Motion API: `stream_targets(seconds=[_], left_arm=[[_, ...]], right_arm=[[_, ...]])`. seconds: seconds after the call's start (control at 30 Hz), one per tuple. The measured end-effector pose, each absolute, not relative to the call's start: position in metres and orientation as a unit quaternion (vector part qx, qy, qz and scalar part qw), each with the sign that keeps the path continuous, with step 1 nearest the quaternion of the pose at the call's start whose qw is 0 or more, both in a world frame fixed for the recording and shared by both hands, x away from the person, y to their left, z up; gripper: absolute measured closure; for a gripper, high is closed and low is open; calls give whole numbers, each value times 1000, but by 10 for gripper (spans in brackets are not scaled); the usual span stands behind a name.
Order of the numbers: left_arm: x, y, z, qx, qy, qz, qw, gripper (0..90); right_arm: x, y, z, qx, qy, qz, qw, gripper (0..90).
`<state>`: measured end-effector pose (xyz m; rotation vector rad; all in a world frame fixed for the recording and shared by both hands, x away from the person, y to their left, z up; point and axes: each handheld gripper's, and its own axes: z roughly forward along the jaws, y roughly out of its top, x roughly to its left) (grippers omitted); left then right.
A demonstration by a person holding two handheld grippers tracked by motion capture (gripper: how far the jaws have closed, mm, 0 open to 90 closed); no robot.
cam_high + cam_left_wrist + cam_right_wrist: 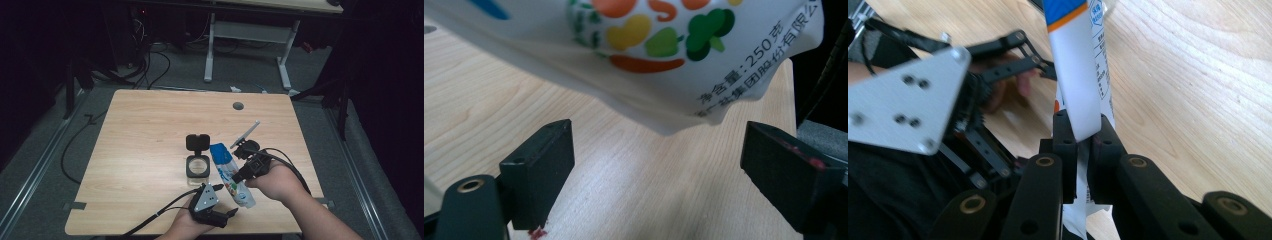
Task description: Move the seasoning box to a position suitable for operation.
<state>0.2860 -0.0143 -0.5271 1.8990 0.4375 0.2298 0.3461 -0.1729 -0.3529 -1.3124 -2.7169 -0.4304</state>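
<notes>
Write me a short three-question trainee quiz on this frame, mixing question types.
1. True or false: the right tool is shut on the pouch.
2. The left tool is: A) open, short of the pouch's corner; B) shut on the pouch; C) holding the box.
3. In what state is the lid of the black box?

Key:
1. True: both pads press on the pouch's edge in the right gripper view.
2. A: its jaws stand wide apart with bare table between them.
3. Open, standing up behind the box.
</notes>
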Motion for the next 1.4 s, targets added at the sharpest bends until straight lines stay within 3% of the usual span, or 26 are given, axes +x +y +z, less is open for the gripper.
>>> stream_targets(seconds=[0.4, 0.63, 0.93, 1.4], left_arm=[[286, -15, -522, 788, 199, 96, 575, 162], [288, -16, -521, 786, 203, 87, 578, 220], [281, -18, -517, 788, 187, 110, 577, 380], [264, -14, -507, 786, 179, 149, 573, 532]], right_arm=[[341, -155, -342, -414, -895, -155, 58, 846], [342, -152, -340, -412, -895, -160, 58, 847], [342, -155, -341, -415, -893, -162, 59, 847], [344, -153, -341, -413, -896, -158, 46, 848]])
